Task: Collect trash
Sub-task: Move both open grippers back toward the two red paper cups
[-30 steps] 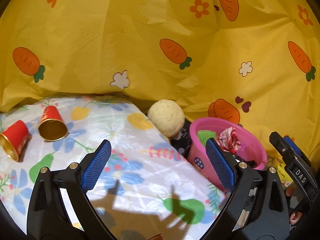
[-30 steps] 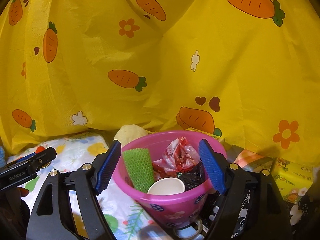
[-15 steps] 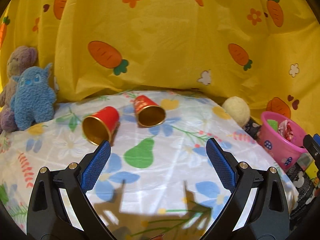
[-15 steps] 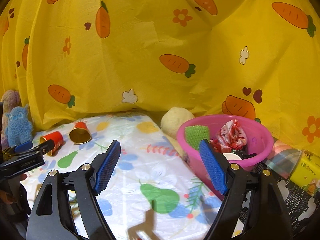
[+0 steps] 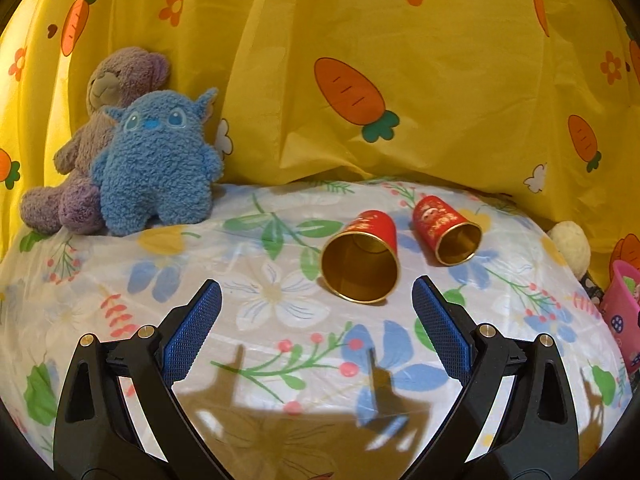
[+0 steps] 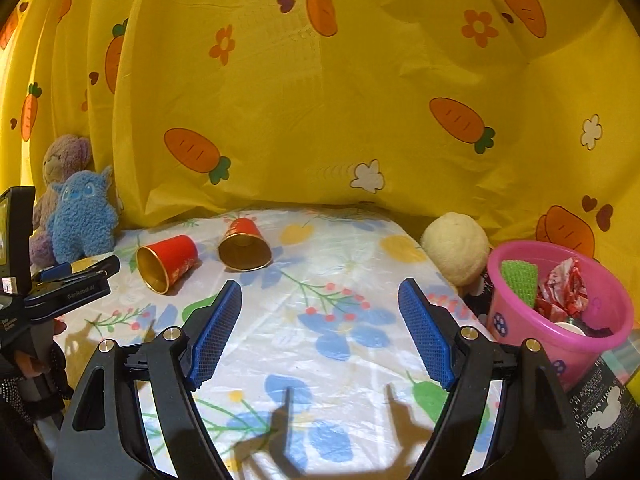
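Left wrist view: left gripper (image 5: pixel 316 312) poised over a floral tablecloth (image 5: pixel 280 344), blue-padded jaws spread wide with nothing between them. Just beyond its fingertips, two red paper cups with gold lining, both tipped on their sides toward the back edge of the cloth: nearer cup (image 5: pixel 362 258) with its mouth facing the camera, second cup (image 5: pixel 446 230) just to its right, the two close together but apart. At the back left corner, a blue plush monster (image 5: pixel 156 164) leaning against a purple teddy bear (image 5: pixel 96 136), both backed by a yellow carrot-print curtain (image 5: pixel 400 80). At the right edge, a cream fuzzy ball (image 5: pixel 570 244) and a sliver of a pink bucket (image 5: pixel 620 312). Right wrist view: right gripper (image 6: pixel 320 324) likewise held wide apart and empty above the middle of the cloth, cups well ahead and to its left, left gripper's black body visible at the left border. Off the cloth's right edge, the pink bucket holding a green mesh scrubber (image 6: pixel 520 280), crumpled red-and-white wrapper (image 6: pixel 564 290) and the rim of a pale cup; cream ball just behind it, printed black packaging (image 6: pixel 604 404) just below it.
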Tool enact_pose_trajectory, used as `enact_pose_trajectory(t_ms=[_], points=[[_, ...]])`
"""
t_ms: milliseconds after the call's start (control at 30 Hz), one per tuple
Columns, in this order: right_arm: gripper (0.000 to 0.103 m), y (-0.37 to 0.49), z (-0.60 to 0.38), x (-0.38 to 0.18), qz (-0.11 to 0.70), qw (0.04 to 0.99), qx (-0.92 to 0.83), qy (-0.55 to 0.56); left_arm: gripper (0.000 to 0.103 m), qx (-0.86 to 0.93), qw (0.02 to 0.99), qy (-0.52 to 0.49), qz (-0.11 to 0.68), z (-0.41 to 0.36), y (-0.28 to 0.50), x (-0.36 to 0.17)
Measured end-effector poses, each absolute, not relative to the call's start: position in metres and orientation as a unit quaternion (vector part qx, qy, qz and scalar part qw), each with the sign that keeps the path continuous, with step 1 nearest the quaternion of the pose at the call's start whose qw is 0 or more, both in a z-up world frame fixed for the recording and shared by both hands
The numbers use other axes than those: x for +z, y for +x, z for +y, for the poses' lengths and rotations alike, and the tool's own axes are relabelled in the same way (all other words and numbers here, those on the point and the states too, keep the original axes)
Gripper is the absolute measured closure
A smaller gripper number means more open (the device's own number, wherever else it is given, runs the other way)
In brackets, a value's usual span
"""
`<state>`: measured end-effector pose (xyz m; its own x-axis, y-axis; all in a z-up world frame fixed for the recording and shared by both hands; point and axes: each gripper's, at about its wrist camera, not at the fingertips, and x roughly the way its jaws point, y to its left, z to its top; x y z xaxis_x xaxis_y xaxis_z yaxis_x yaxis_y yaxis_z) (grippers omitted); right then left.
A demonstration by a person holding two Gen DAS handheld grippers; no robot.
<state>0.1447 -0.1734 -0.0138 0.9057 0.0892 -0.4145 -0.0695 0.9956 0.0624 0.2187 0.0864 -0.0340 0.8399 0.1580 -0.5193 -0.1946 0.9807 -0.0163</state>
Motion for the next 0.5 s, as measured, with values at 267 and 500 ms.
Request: enact_pose_trajectory(t_ms=[267, 500], points=[[0.028, 0.179, -0.141, -0.009, 0.220, 0.973, 0.070, 0.016, 0.009, 0.114, 0.960, -0.026, 0.256, 0.108, 0.228, -0.029], [0.034, 0.219, -0.117, -0.020, 0.254, 0.962, 0.094, 0.025, 0.008, 0.122, 0.957, -0.044, 0.260, 0.119, 0.240, -0.034]])
